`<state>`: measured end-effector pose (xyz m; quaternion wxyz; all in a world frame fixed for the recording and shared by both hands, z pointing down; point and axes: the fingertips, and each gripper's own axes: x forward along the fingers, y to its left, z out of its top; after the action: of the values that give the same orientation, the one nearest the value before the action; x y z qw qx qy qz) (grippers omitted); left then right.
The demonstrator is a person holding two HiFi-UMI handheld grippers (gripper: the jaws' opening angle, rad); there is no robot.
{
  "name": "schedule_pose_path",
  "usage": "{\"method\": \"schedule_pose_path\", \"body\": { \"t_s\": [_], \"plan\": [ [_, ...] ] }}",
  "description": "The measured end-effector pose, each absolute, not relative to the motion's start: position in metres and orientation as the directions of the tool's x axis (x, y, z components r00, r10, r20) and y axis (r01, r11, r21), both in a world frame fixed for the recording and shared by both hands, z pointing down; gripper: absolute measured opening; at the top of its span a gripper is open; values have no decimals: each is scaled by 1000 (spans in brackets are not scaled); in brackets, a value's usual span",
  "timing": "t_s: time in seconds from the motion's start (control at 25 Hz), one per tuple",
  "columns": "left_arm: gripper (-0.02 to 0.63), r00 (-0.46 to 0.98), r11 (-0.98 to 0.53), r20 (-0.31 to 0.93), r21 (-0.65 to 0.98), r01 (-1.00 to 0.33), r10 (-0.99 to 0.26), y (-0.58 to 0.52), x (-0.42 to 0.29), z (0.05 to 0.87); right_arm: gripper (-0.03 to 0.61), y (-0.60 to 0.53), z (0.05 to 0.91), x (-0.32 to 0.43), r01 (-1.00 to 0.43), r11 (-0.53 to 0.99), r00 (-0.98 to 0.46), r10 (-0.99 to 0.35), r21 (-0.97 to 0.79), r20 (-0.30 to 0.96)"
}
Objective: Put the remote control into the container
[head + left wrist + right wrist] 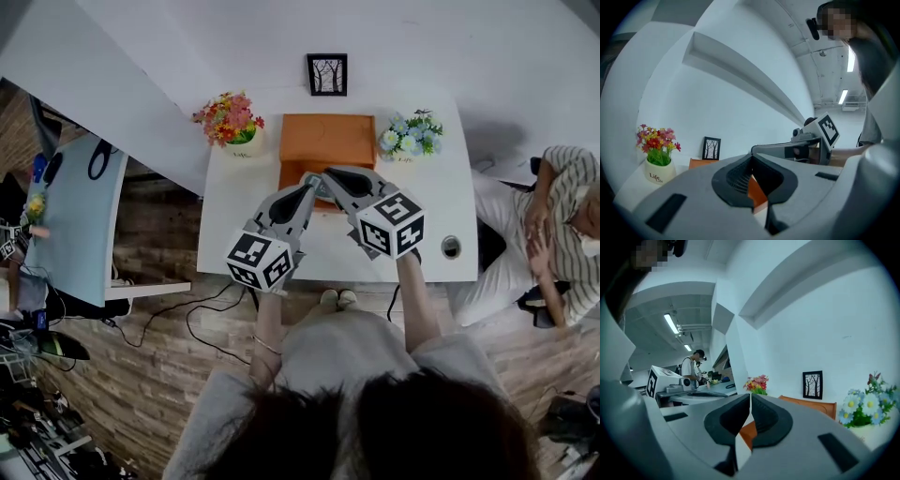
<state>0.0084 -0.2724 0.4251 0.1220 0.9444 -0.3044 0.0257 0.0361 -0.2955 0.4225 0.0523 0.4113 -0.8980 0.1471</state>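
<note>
- Both grippers hang over the table, their tips close together at the front edge of the orange container.
- Left gripper: jaws together with nothing between them. Only orange shows through the slit below the tips.
- Right gripper: jaws likewise pressed together and empty.
- Remote: no view shows it, either on the bare table or in a jaw. It may lie in the container's front part, hidden under the tips, but I cannot tell.
- Judgement: with both grippers empty at the container, the placing looks done or nearly done. What seems left is drawing the grippers clear.
- Farther back, red flowers and blue flowers flank the container, and a frame stands behind it.
</note>
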Motion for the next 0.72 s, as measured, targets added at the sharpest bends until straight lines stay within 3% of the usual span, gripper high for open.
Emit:
{"method": "schedule_pose_path", "body": {
  "t_s": [0.72],
  "plan": [
    [3, 864, -856, 37, 121, -503, -502, -248, 42, 377, -2, -256, 374, 64, -732, 662, -674, -739, -165, 26]
  ]
}}
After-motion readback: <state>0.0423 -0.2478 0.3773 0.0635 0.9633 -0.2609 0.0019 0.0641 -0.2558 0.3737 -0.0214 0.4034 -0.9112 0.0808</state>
